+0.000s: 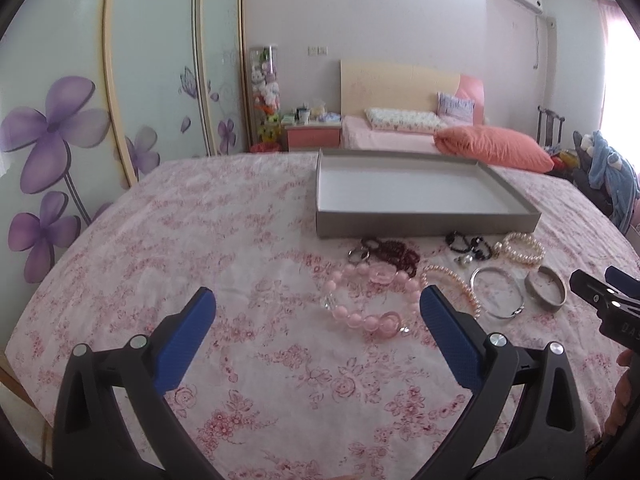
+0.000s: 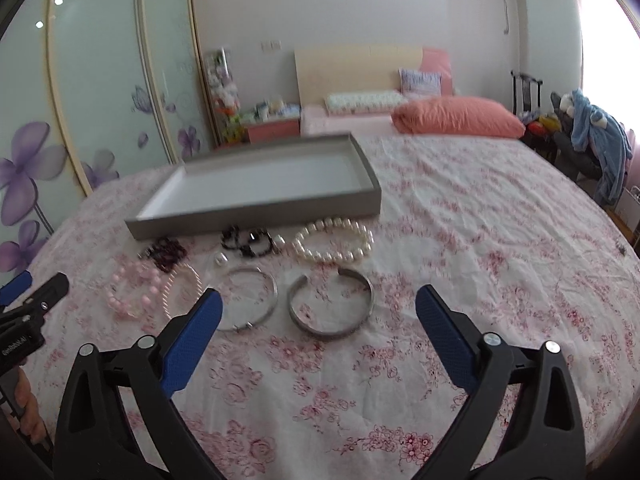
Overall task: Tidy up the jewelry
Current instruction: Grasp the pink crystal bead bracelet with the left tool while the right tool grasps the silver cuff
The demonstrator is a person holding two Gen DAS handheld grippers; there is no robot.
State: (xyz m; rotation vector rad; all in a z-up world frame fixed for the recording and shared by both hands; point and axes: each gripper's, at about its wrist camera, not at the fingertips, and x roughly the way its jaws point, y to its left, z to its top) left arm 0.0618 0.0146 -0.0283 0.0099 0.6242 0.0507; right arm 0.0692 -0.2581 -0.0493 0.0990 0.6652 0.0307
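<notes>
Several bracelets lie in front of an empty grey tray (image 1: 424,226) (image 2: 256,222) on a floral bedspread. My left gripper (image 1: 316,300) is open above the cloth, with the pink bead bracelet (image 1: 360,314) lying between and just beyond its blue fingers. My right gripper (image 2: 318,298) is open too, and the grey cuff bangle (image 2: 332,330) rests on the cloth between its fingers. Left of the cuff lies a thin silver bangle (image 2: 269,280) (image 1: 496,314). A white pearl bracelet (image 2: 334,258) (image 1: 524,254), dark bead bracelets (image 2: 248,244) (image 1: 468,242) and a dark red strand (image 1: 394,254) lie nearer the tray.
The bed's floral cloth (image 2: 480,240) spreads wide to the right. An orange pillow (image 2: 456,118) lies beyond the tray. Wardrobe doors with purple flowers (image 1: 60,140) stand at the left. A chair with blue clothes (image 2: 592,140) stands at the far right.
</notes>
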